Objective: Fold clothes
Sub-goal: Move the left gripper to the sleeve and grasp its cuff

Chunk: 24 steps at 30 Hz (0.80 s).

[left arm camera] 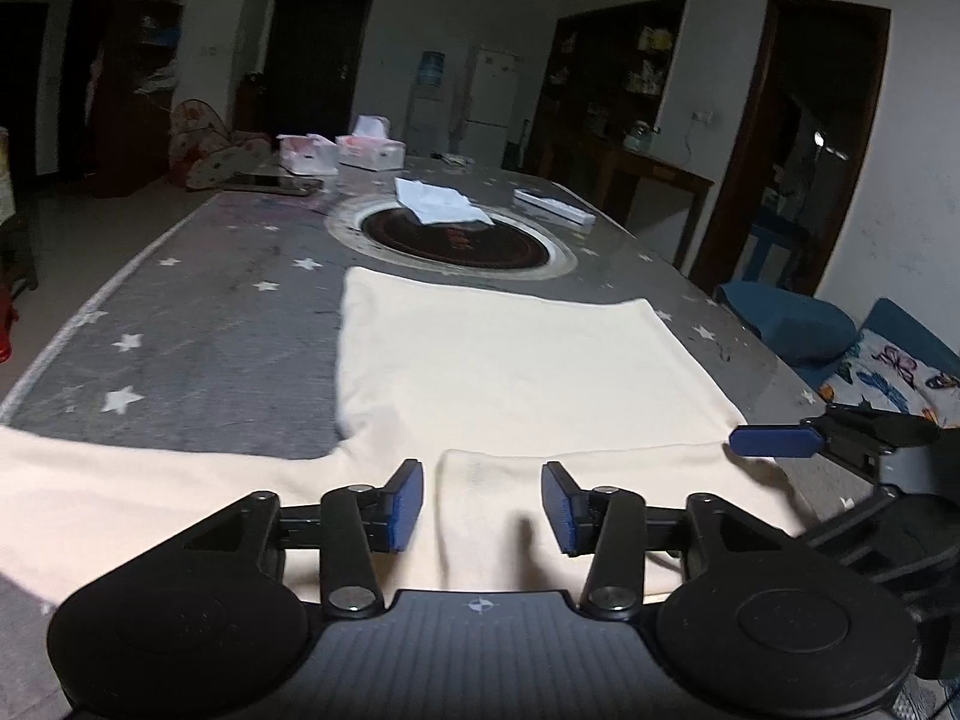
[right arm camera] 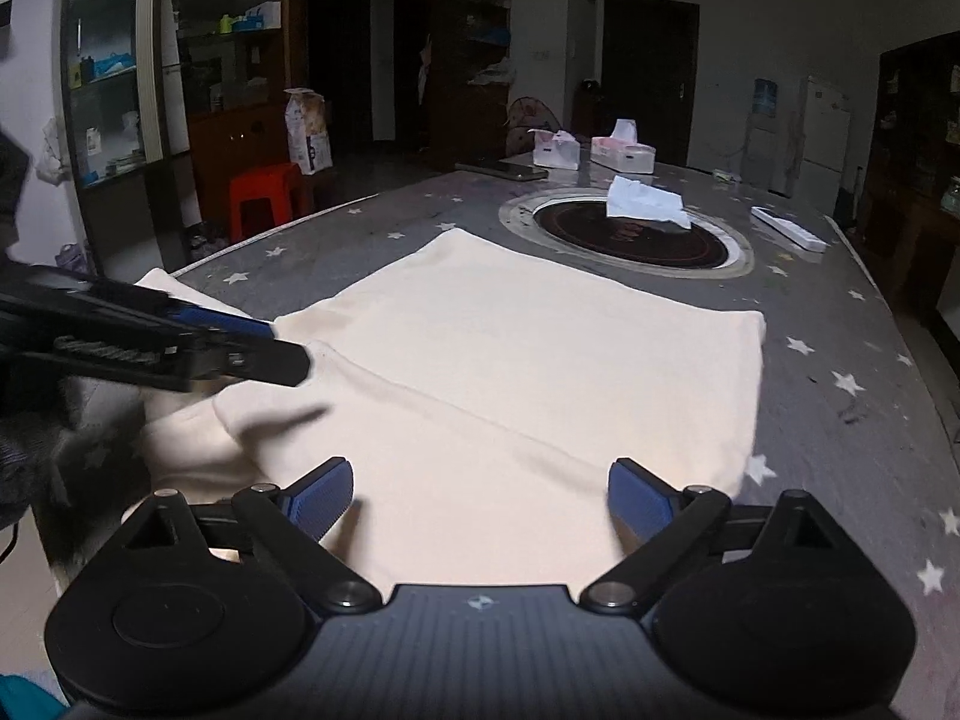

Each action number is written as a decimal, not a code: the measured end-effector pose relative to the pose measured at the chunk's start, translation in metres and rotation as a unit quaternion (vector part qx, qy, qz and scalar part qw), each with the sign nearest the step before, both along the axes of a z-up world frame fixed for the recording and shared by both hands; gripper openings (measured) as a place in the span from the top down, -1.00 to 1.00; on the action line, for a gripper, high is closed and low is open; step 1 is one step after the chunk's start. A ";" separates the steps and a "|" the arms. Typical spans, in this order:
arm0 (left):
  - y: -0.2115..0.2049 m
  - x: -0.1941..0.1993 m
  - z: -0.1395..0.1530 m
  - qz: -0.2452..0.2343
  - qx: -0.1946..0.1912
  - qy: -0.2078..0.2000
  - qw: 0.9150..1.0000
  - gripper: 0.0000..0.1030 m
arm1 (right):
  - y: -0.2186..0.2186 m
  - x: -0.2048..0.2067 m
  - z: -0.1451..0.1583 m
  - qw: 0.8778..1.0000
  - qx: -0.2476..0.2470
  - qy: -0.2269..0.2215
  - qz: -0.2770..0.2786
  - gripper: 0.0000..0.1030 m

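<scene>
A cream garment lies flat on the grey star-patterned table, with one sleeve stretched out to the left. My left gripper is open and empty, just above the garment's near edge by a fold. My right gripper is open and empty over the near part of the same garment. The right gripper also shows at the right edge of the left wrist view. The left gripper reaches in from the left of the right wrist view, over the garment's near left corner.
A round dark inset with a crumpled white tissue sits in the table's middle. Two tissue boxes and a white flat box stand farther back. A red stool and shelves are to the left; blue cushions are to the right.
</scene>
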<state>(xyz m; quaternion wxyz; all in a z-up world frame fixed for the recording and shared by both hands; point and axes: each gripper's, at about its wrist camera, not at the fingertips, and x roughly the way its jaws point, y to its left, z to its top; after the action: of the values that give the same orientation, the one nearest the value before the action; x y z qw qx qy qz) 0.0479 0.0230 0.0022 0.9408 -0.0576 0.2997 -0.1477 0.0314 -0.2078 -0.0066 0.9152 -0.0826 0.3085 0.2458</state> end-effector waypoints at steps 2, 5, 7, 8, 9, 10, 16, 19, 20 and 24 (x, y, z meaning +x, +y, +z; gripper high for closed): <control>0.007 -0.005 0.002 0.009 -0.003 -0.004 1.000 -0.04 | 0.004 0.005 -0.003 1.000 -0.002 0.004 -0.002 -0.88; 0.018 -0.013 0.005 0.026 -0.007 -0.009 1.000 -0.09 | 0.008 0.008 -0.014 1.000 -0.009 0.009 -0.004 -1.00; 0.029 -0.017 0.006 0.045 -0.005 -0.012 0.999 -0.10 | 0.008 0.006 -0.017 1.000 -0.010 0.006 -0.004 -1.00; 0.035 -0.020 0.006 0.056 -0.004 -0.013 0.998 -0.10 | 0.007 0.006 -0.016 1.000 -0.008 0.007 -0.004 -1.00; 0.041 -0.021 0.006 0.070 -0.004 -0.014 0.997 -0.11 | 0.007 0.007 -0.016 1.000 -0.006 0.009 -0.004 -1.00; 0.048 -0.023 0.006 0.083 -0.004 -0.014 0.996 -0.11 | 0.006 0.008 -0.016 1.000 -0.004 0.012 -0.004 -1.00; 0.093 -0.030 0.003 0.190 -0.007 -0.010 0.982 -0.13 | 0.007 0.008 -0.016 1.000 -0.007 0.012 -0.004 -1.00; 0.115 -0.032 0.001 0.251 -0.007 -0.008 0.968 -0.13 | 0.008 0.007 -0.016 1.000 -0.007 0.012 -0.004 -1.00; 0.123 -0.032 -0.001 0.269 -0.010 -0.006 0.963 -0.13 | 0.008 0.007 -0.017 1.000 -0.008 0.012 -0.004 -1.00; 0.149 -0.032 -0.008 0.339 -0.007 0.005 0.941 -0.13 | 0.008 0.008 -0.017 1.000 -0.007 0.013 -0.004 -1.00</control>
<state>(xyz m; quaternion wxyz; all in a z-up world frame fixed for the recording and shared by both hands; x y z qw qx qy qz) 0.0157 0.1719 -0.0061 0.9330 -0.1633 0.2665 0.1782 0.0390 -0.2000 -0.0238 0.9114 -0.0847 0.3227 0.2408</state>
